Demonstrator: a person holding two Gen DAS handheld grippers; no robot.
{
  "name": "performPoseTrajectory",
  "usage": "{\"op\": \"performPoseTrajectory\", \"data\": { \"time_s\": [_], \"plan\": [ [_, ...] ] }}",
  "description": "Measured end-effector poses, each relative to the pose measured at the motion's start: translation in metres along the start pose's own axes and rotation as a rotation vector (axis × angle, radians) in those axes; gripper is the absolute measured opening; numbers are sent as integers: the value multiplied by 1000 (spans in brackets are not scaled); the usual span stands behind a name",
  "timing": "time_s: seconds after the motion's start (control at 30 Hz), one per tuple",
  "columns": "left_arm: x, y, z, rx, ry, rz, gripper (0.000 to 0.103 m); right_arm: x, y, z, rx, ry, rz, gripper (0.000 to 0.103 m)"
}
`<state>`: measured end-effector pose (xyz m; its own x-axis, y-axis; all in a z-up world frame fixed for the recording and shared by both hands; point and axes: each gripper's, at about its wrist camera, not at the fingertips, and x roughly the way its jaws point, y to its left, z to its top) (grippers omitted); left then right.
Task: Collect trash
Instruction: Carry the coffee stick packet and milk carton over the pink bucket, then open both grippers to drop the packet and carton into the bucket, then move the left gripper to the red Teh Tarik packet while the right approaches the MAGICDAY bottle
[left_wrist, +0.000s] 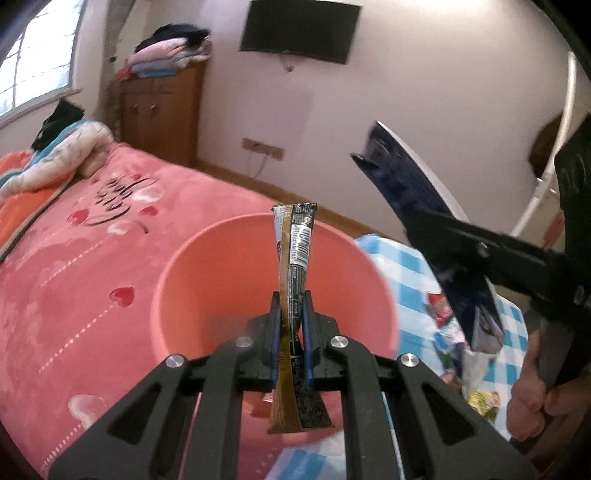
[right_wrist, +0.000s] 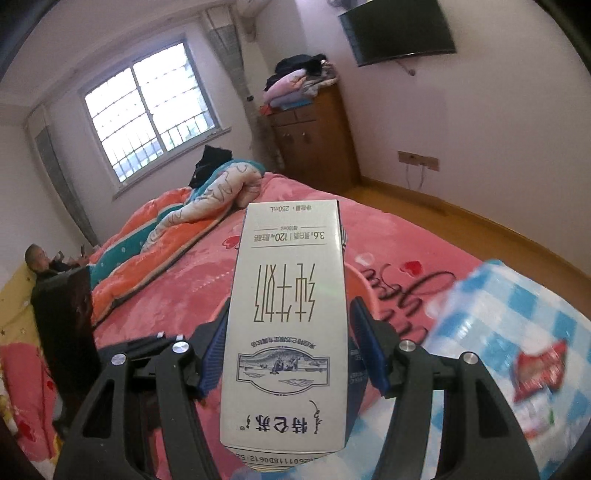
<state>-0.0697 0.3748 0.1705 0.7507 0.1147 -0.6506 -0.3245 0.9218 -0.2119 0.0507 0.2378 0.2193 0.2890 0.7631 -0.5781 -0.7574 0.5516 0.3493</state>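
flat brown-black wrapper (left_wrist: 293, 295); white, seemingly undented carton (right_wrist: 286, 321).

Flat brown-black sachet (left_wrist: 293, 295) pinched upright between the left jaws, pink bin (left_wrist: 229, 288) open just beyond them. White milk carton (right_wrist: 288, 325) clamped between right jaws, print upside down.

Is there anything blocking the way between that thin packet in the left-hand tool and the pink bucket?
Nothing visible does. The left gripper holds the sachet right over the pink bin, whose mouth is open. The right gripper with its milk carton is off to one side.
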Motion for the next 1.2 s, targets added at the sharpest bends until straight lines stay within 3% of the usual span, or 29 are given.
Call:
{"op": "performPoseTrajectory", "data": {
  "time_s": [0.1,0.13,0.2,0.27,0.4,0.47,0.63,0.83,1.03,1.2],
  "plan": [
    [9,11,0,-10,20,21,11,30,2,6,-1,27,8,64],
    [10,12,-1,-8,21,31,15,37,0,5,5,39,10,70],
    [11,13,-1,-7,15,42,24,45,1,3,18,38,14,76],
    [7,13,-2,-6,5,46,48,44,-2,0,25,21,-20,82],
    [-5,4,-6,38,-49,56,57,25,-11,-14,79,-31,-43,85],
    [-14,-1,-10,47,-75,41,66,8,-21,-28,104,-55,-79,92],
    [-34,-23,-28,141,-137,33,73,-35,-37,-69,171,-90,-167,92],
    [-56,-64,-60,241,-188,-47,86,-86,-52,-120,199,-108,-316,92],
    [-59,-99,-87,283,-169,-143,87,-141,-80,-178,261,-100,-446,92],
    [-57,-126,-103,332,-143,-173,87,-182,-111,-228,332,-89,-527,92]
  ]
}}
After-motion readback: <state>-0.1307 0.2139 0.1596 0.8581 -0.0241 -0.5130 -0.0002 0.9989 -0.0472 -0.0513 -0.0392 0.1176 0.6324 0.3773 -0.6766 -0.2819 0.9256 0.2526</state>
